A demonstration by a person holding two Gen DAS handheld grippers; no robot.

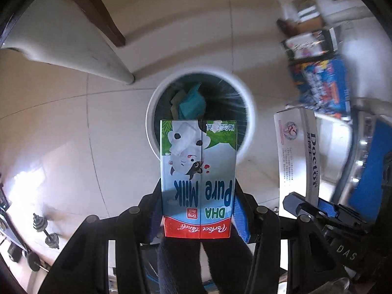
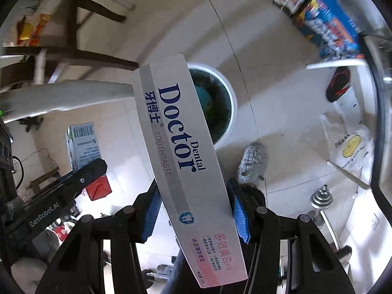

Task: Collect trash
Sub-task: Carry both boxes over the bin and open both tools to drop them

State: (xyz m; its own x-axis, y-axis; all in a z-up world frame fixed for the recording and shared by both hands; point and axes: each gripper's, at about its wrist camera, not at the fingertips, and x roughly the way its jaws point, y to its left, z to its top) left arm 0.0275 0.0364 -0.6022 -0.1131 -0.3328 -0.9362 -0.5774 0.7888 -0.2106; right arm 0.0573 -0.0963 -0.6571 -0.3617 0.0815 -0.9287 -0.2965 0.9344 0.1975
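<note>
My left gripper (image 1: 198,208) is shut on a blue and white Pure Milk carton (image 1: 198,171), held upside down above the floor, just in front of a white round trash bin (image 1: 247,103) lined with a dark bag that holds teal and green scraps. My right gripper (image 2: 193,210) is shut on a white Dental Doctor toothpaste box (image 2: 181,152), held slanted above the same bin (image 2: 232,103). The toothpaste box (image 1: 299,152) shows at the right in the left wrist view. The milk carton (image 2: 84,144) and the left gripper's finger (image 2: 80,176) show at the left in the right wrist view.
A white table leg (image 1: 105,66) and a dark wooden chair leg (image 1: 98,9) stand behind the bin on the left. Colourful boxes (image 1: 321,85) lie at the right. Dumbbells (image 1: 45,230) lie on the tiled floor. A grey slipper (image 2: 253,161) and a plastic bag (image 2: 348,144) lie near the bin.
</note>
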